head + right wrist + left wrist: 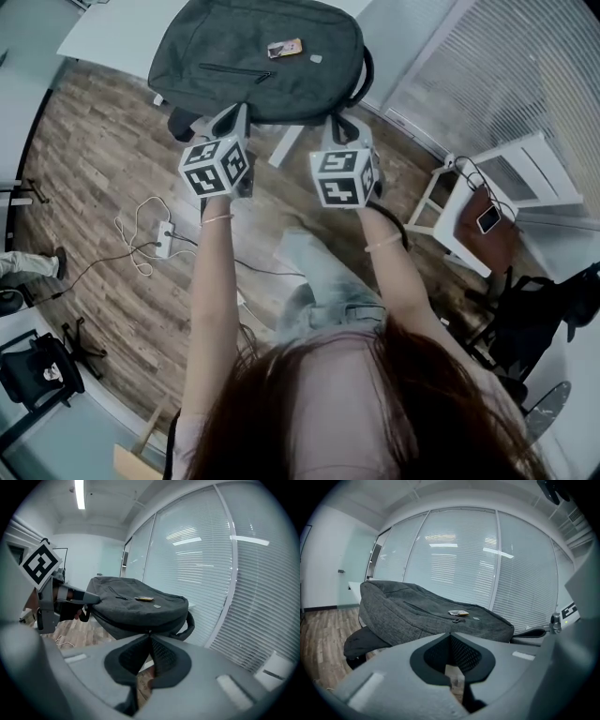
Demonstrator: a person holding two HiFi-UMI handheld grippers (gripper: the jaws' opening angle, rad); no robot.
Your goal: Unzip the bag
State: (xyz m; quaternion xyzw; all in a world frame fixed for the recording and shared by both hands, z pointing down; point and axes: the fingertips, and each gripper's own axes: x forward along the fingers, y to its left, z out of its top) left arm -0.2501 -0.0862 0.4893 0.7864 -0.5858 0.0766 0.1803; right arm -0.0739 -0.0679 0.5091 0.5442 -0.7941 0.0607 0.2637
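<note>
A grey backpack (258,56) lies flat on a white table (112,33), with a front pocket zipper (234,70) and a small yellowish tag (284,48) on top. Both grippers are held at its near edge. My left gripper (234,114) is shut, its tips meeting just in front of the backpack (431,611) with nothing seen between them. My right gripper (342,122) is shut too, tips together near the bag's side seam (140,623), close to the carry handle (187,623). The left gripper (93,599) shows in the right gripper view, pointing at the bag's left side.
A white stool (506,187) with a phone (488,219) on it stands at the right by the blinds. On the wood floor lie a power strip with cables (164,239). A black chair (37,370) stands at the lower left.
</note>
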